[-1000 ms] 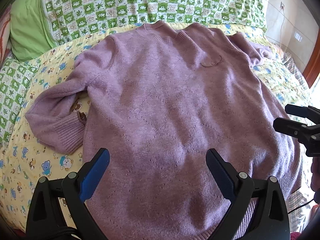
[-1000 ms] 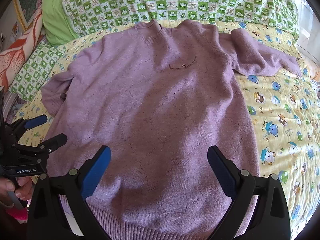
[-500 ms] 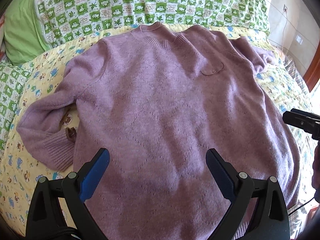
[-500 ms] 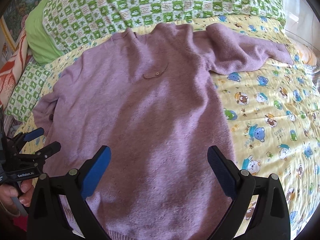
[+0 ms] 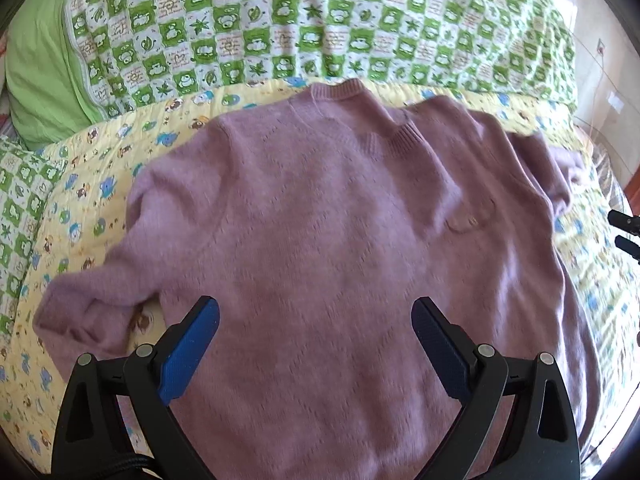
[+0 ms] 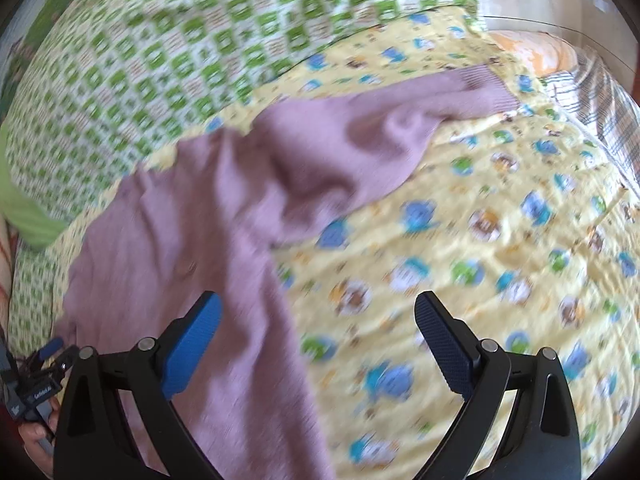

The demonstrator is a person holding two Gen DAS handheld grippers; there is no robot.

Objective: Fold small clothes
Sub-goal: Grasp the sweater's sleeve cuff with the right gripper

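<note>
A purple knitted sweater (image 5: 340, 248) lies flat, front up, on a yellow cartoon-print bedsheet (image 5: 92, 168). Its left sleeve (image 5: 84, 308) is bent back beside the body. My left gripper (image 5: 316, 344) is open and empty above the sweater's lower body. In the right wrist view the sweater (image 6: 180, 248) fills the left side and its right sleeve (image 6: 400, 128) stretches out to the upper right. My right gripper (image 6: 318, 344) is open and empty above the sweater's right side edge and the bare sheet (image 6: 480, 248). The right wrist view is blurred.
A green-and-white checkered quilt (image 5: 300, 28) and a green pillow (image 5: 40, 72) lie at the head of the bed. The other gripper shows at the right edge of the left wrist view (image 5: 626, 232), and at the lower left of the right wrist view (image 6: 36, 380).
Both grippers have moved forward up the bed. The right one has swung to the right, off the sweater's body toward its right sleeve and the bare sheet. Both stay open.
</note>
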